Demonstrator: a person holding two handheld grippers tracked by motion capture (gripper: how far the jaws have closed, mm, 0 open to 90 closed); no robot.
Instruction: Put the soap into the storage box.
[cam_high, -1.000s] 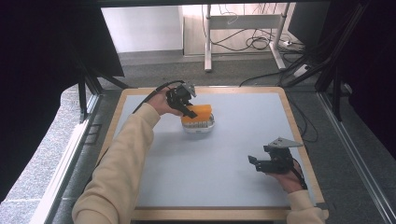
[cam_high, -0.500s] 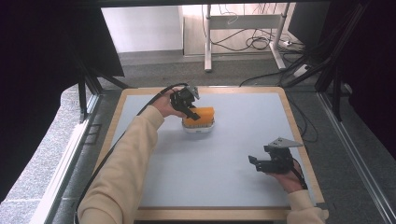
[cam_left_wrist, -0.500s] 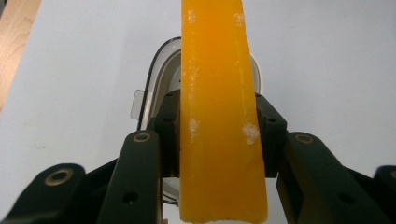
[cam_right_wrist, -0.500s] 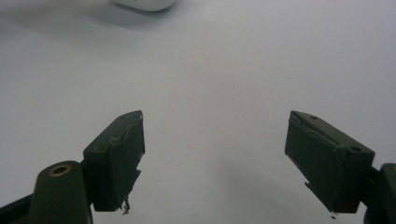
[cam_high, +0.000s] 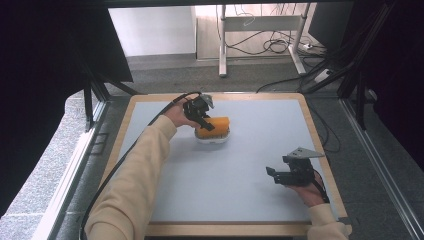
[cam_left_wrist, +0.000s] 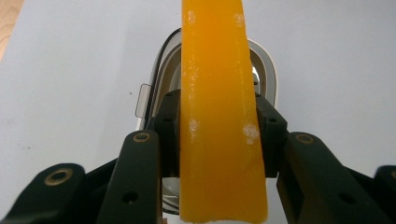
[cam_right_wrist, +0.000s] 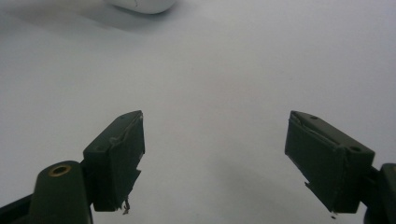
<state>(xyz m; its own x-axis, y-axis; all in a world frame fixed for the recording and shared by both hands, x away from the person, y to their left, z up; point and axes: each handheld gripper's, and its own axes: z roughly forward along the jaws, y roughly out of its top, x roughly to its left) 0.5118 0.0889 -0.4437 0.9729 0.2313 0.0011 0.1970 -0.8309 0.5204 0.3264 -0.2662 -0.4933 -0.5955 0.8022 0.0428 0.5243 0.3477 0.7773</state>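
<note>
Orange slab (cam_left_wrist: 219, 116) in left tongs (cam_left_wrist: 217, 135), over white container (cam_left_wrist: 266, 70)

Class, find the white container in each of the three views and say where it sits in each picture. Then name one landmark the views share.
High view: the white container sits upper centre on the table, under the orange block.
Left gripper view: it lies centre, behind the orange block, its rim beyond the jaws.
Right gripper view: a white rounded edge, probably the same container, at the top left.
Shared landmark: the pale grey table surface.

Orange slab (cam_left_wrist: 219, 116) upright on edge, in white dish (cam_high: 212, 138), mid-table.
</note>
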